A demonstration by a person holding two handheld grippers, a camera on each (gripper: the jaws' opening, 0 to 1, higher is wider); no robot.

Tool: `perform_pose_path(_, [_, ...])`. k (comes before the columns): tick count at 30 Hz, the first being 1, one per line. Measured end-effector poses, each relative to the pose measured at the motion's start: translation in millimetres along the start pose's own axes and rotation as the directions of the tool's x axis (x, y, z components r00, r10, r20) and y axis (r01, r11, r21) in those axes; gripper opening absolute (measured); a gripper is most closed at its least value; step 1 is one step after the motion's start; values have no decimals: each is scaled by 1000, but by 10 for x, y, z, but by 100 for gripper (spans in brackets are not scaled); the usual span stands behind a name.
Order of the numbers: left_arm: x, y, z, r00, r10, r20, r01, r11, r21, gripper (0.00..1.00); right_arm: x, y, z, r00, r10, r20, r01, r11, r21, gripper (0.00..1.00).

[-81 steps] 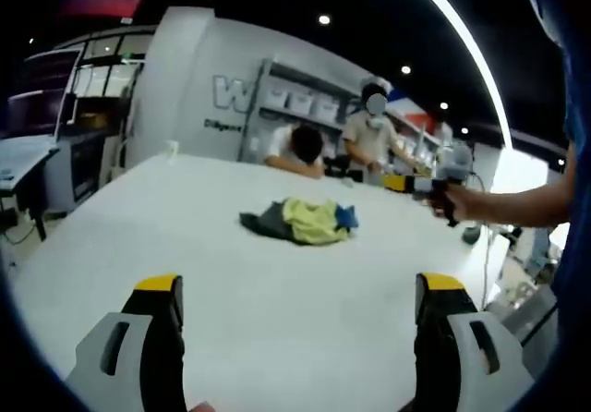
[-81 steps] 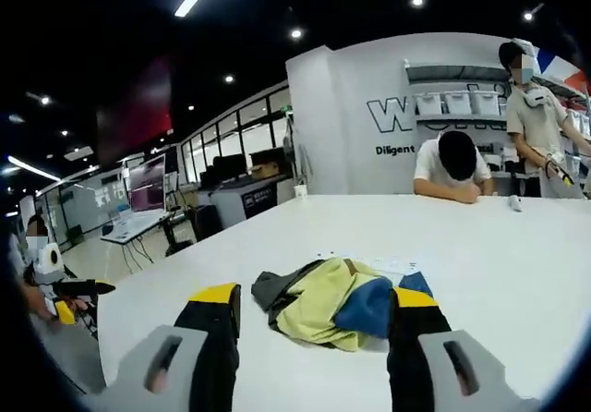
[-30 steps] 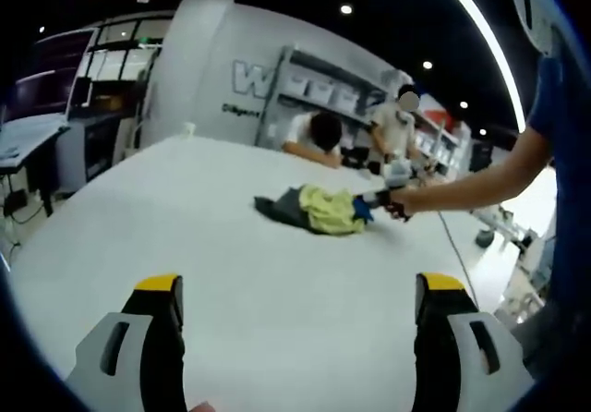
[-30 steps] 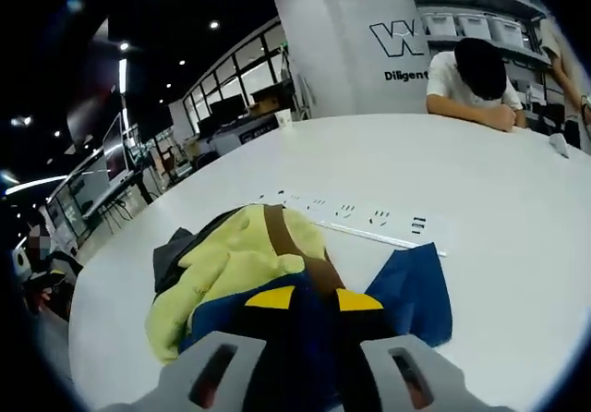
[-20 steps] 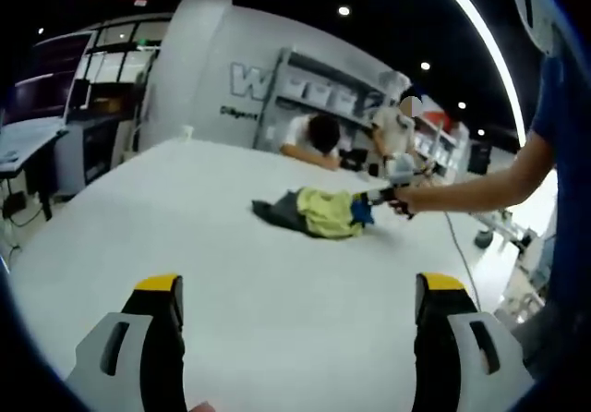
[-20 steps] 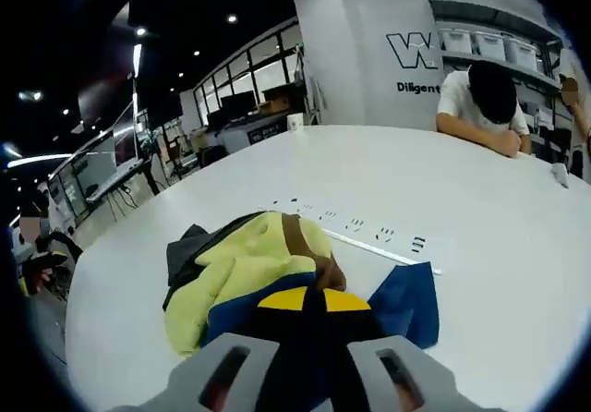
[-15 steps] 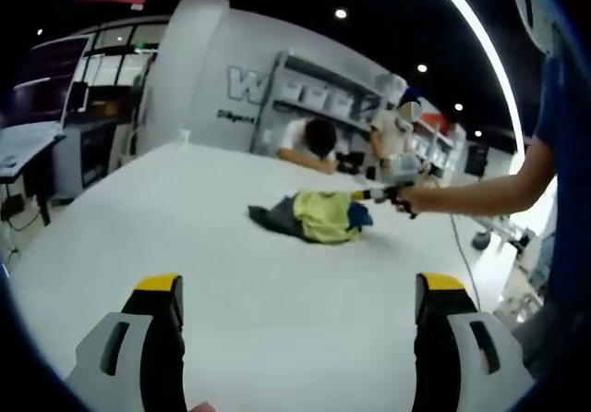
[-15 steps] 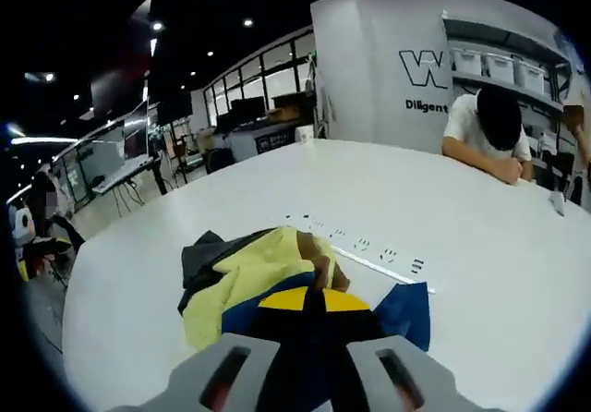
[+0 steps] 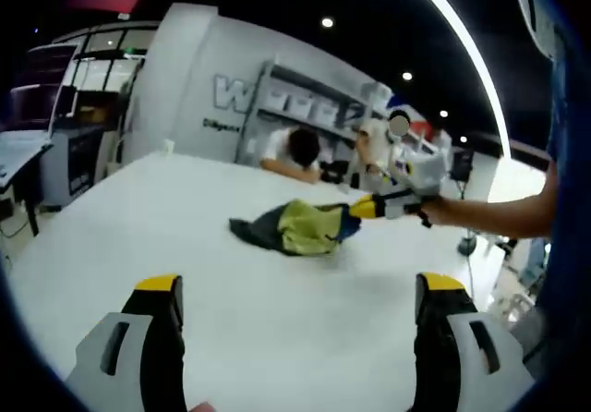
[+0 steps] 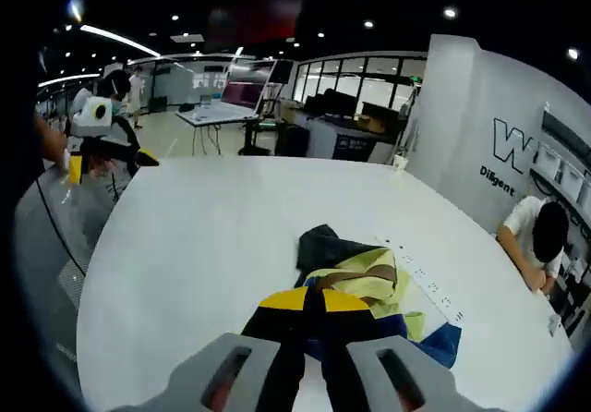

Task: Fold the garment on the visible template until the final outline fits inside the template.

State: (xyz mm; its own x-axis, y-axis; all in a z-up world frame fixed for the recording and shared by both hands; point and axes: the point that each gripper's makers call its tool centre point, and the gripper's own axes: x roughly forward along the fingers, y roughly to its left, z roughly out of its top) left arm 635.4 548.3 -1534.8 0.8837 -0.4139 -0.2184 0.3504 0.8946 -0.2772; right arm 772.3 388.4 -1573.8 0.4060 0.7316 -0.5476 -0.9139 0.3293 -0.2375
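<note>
A crumpled garment [image 9: 294, 227] in yellow, dark grey and blue lies mid-table. In the left gripper view my right gripper [image 9: 362, 208] comes in from the right, shut on the garment's blue edge and holding it a little off the table. In the right gripper view the same jaws [image 10: 309, 303] are pressed together over the blue cloth, with the yellow and grey folds of the garment [image 10: 355, 266] beyond. A row of printed template marks [image 10: 432, 292] runs beside it. My left gripper [image 9: 300, 287] is open, well short of the garment, and also appears far left as the left gripper [image 10: 109, 156].
The white table [image 10: 203, 236] is wide, with its near edge curving at the left. A person [image 9: 292, 147] slumps over the far edge, seen also as the person [image 10: 543, 238]. Another person [image 9: 373, 150] stands behind. Shelves and desks line the room.
My right gripper went from open beside the garment to shut on its blue edge, then lifted and pulled it. The left gripper stayed open and nearly still.
</note>
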Motion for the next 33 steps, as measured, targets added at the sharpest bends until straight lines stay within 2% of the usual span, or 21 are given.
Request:
perform_pose_path(1, [2,-21,10,1000,-7,0,7,1000,6,99,1,56,-9,1000,2,0,-2,1000,8,0])
perform_pose_path(3, [5,-70,13,1000,-27,-12,27,999,21,99,-2,312,-65,999,42,-3,-42,999,-10,0])
perform_pose_path(7, [26,-163,-23,997,-67,-41,69,996,61,98,-25,682,-259,998,61,-19,-60,997,38,0])
perform_pose_path(8, [28,-178,-27,996,-72,-44,75,995,64,97,-29,711,-281,998,64,-25,-63,997,43,0])
perform_pose_path(10, [39,-286,-80,990,-113,-85,119,990,76,94,-78,869,-356,998,65,-23,-63,995,75,0])
perform_pose_path(13, [-25,-270,-102,985,-138,-105,149,984,100,93,-129,979,-401,998,64,-27,-61,993,100,0])
perform_pose_path(15, [-51,-232,-174,979,-145,-145,166,975,147,92,-186,1093,-472,998,58,-33,-54,993,101,0])
perform_pose_path(21, [-2,-379,-197,967,-183,-177,217,956,197,88,-357,1345,-675,996,71,-53,-64,990,128,0])
perform_pose_path(23, [48,-439,-173,965,-191,-180,228,950,212,86,-406,1413,-728,996,74,-43,-65,982,178,0])
perform_pose_path(26, [115,-460,-137,965,-195,-177,234,943,235,82,-462,1501,-780,995,84,-53,-73,983,170,0])
perform_pose_path(27, [139,-475,-127,963,-202,-177,240,943,232,81,-496,1555,-848,994,88,-66,-76,983,167,0])
perform_pose_path(30, [246,-570,-57,961,-215,-172,251,940,230,78,-576,1674,-854,994,92,-56,-80,980,180,0])
perform_pose_path(33, [349,-592,-59,956,-228,-183,268,933,241,70,-606,1774,-918,992,106,-68,-92,979,180,0])
